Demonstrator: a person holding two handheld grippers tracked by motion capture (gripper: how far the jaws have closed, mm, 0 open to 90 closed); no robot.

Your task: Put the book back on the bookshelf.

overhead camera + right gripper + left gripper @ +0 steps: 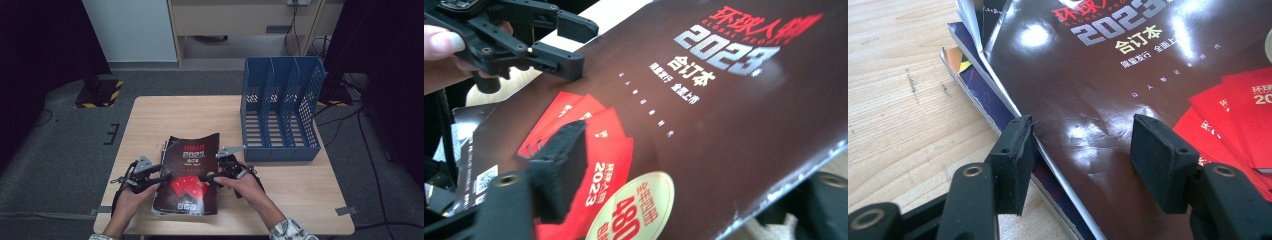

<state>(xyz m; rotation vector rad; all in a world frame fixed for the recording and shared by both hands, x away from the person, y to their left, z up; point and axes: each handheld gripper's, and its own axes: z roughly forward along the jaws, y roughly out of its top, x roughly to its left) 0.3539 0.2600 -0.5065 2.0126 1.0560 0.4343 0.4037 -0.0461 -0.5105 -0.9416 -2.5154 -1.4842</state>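
Observation:
A dark glossy magazine [192, 150] with red cards printed on its cover tops a small stack near the table's front edge. My left gripper [161, 176] is at its left edge. In the left gripper view the jaws [1083, 135] stand open, one pad against the cover's edge and the other resting over the cover [1088, 75]. My right gripper [207, 176] is at the magazine's right edge. In the right gripper view [694, 180] one pad presses on the cover [724, 125] and the other jaw sits under the raised edge. The left gripper [574, 45] shows open at the far side.
A blue file rack [280, 105] with upright slots stands at the back right of the wooden table [175, 115]. Other magazines [993, 107] lie under the top one, their edges poking out on the left. A black cable trails beside each hand.

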